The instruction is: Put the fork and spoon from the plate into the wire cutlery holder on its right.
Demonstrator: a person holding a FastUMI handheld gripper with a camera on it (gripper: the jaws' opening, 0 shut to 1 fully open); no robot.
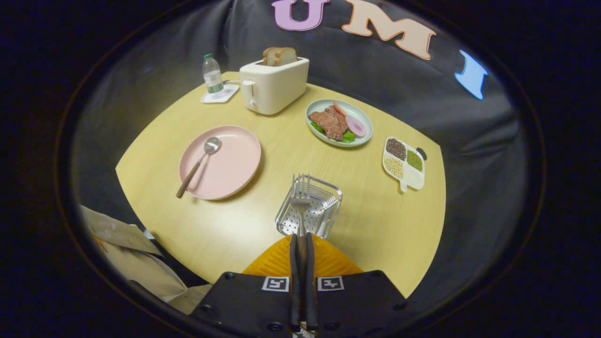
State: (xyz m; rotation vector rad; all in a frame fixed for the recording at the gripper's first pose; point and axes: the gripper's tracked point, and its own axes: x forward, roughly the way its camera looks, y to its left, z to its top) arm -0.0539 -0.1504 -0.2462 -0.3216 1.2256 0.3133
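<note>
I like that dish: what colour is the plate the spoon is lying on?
Pale pink; the plate under the spoon shows best in the gripper view.

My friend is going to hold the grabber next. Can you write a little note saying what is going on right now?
Tool: shut on the fork, handle between the fingers, prongs pointing ahead over the wire holder.
Spoon: lying on the pink plate, handle hanging over the plate's rim, beyond and to the side of the fingers.
Done: fork lifted off the plate.
Left: lower the fork into the holder and let go, then fetch the spoon and put it in too.
</note>
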